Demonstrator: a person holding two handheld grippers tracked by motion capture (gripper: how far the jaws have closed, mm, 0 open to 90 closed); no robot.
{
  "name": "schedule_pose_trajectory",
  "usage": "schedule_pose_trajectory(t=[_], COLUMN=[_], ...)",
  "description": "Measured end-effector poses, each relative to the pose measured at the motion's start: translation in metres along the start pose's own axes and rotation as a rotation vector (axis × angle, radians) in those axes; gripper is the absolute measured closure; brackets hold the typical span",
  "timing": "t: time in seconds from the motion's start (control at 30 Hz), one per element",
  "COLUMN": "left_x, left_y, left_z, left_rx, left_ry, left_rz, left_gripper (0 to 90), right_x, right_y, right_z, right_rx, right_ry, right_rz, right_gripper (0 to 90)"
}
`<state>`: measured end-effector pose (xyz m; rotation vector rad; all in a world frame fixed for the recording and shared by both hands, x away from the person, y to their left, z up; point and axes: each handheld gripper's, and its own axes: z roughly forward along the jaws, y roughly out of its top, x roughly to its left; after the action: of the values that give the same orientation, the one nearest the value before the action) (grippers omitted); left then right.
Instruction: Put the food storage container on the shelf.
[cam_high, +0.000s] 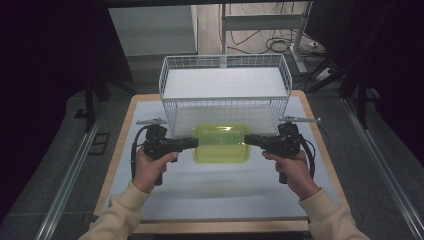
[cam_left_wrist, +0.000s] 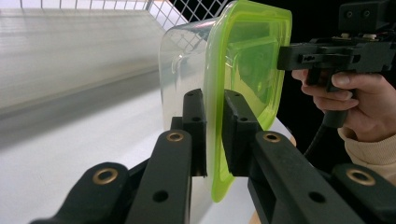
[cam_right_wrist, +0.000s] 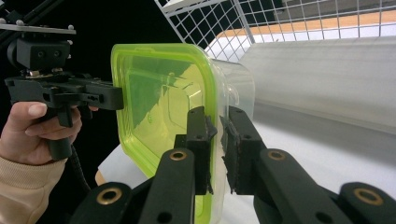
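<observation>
Surface (cam_high: 220, 195): white, dim room behind. Box (cam_high: 222, 143), green-lidded: between our claws, just before the basket (cam_high: 225, 85). Left claw (cam_high: 192, 142) and right claw (cam_high: 248, 139): each clenched on an opposite lid rim. We judge a level, matched lift best.

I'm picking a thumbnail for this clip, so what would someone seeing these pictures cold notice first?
The bright green-lidded clear container at the table's middle, pinched from both sides: the left gripper clamps its left rim and the right gripper its right rim. Just behind it stands a white wire basket at the table's far edge.
</observation>
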<state>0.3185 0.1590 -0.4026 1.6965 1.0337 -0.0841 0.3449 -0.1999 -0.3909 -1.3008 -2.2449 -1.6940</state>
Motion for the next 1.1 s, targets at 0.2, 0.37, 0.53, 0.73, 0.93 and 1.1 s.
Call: schedule_pose_trajectory(t=[0.2,0.37,0.53,0.73,0.93,1.1], left_x=[-0.001,-0.004,-0.006,-0.007,-0.012,-0.015], left_y=[0.008,0.017,0.026,0.034,0.045,0.051], left_z=[-0.003,-0.005,-0.006,-0.005,-0.005,-0.005], left_rx=[-0.009,-0.015,-0.020,-0.021,-0.023,-0.025], left_ry=[-0.001,0.003,0.007,0.010,0.017,0.025], left_rz=[0.011,0.023,0.036,0.038,0.056,0.071], left_gripper=[81.4,81.4,81.4,81.3,81.3,81.3], right_x=[0.003,0.006,0.008,0.007,0.006,0.005], right_y=[0.008,0.015,0.024,0.031,0.039,0.045], right_z=[-0.001,-0.002,-0.004,-0.006,-0.008,-0.010], right_rx=[-0.004,-0.013,-0.024,-0.031,-0.037,-0.041], right_ry=[-0.004,-0.006,-0.009,-0.011,-0.017,-0.026], right_rz=[-0.009,-0.021,-0.029,-0.031,-0.035,-0.051], right_gripper=[81.6,81.6,81.6,81.6,81.5,81.3])
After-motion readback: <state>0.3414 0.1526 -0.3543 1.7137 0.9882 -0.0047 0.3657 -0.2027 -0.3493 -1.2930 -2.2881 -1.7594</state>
